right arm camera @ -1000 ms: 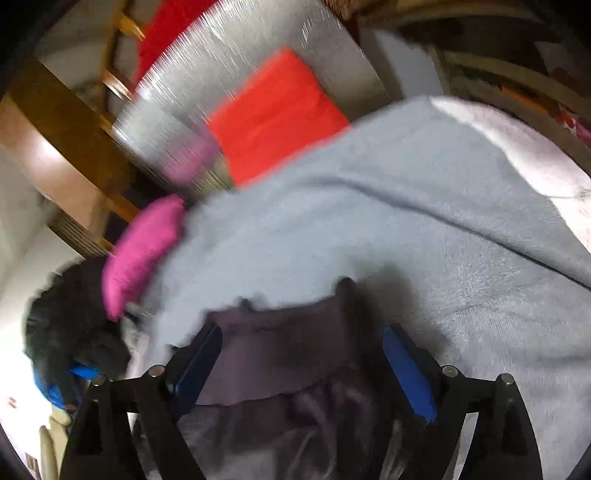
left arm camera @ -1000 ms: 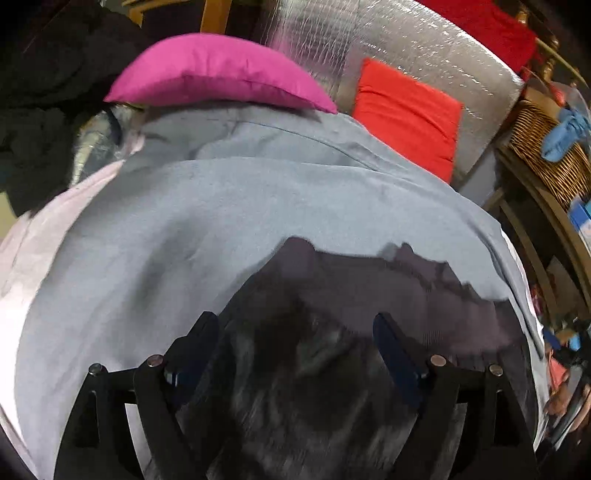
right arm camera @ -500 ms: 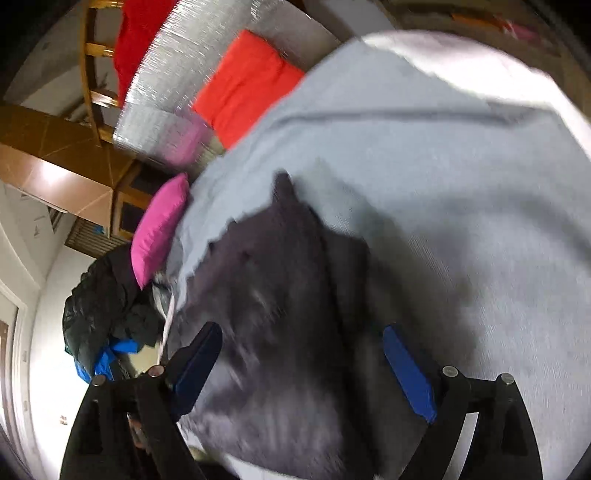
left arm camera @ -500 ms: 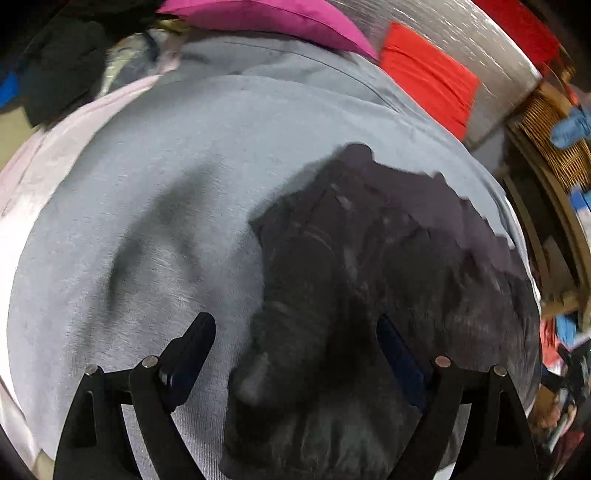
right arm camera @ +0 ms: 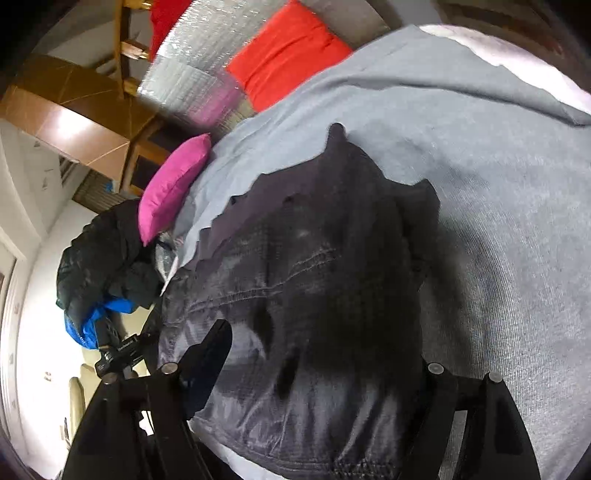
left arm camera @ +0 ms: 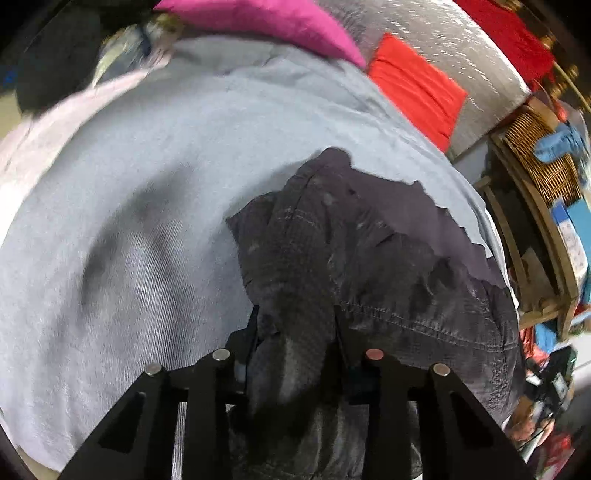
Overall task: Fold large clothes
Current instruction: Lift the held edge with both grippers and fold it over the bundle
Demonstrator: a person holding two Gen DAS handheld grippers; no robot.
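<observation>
A dark grey garment point(left arm camera: 369, 258) lies crumpled on a pale grey-blue bedspread point(left arm camera: 147, 221). My left gripper point(left arm camera: 295, 325) is closing, and its black fingers pinch a bunched fold of the garment near its left edge. In the right wrist view the same garment point(right arm camera: 314, 277) spreads under and between the jaws of my right gripper point(right arm camera: 321, 347). Those jaws stand wide and are closing slowly. The left finger point(right arm camera: 210, 354) rests over the cloth, while the right fingertip is lost against the dark fabric.
A pink pillow point(left arm camera: 266, 22) and a red cushion point(left arm camera: 417, 88) lie at the bed's far side, against a silvery quilted mat point(left arm camera: 443, 33). A wicker basket point(left arm camera: 535, 155) stands on the right. A black jacket point(right arm camera: 99, 258) is heaped beyond the bed's edge.
My left gripper's jaws have come together on a bunch of the dark garment. Both grippers have sunk closer to the garment, which now fills more of each view.
</observation>
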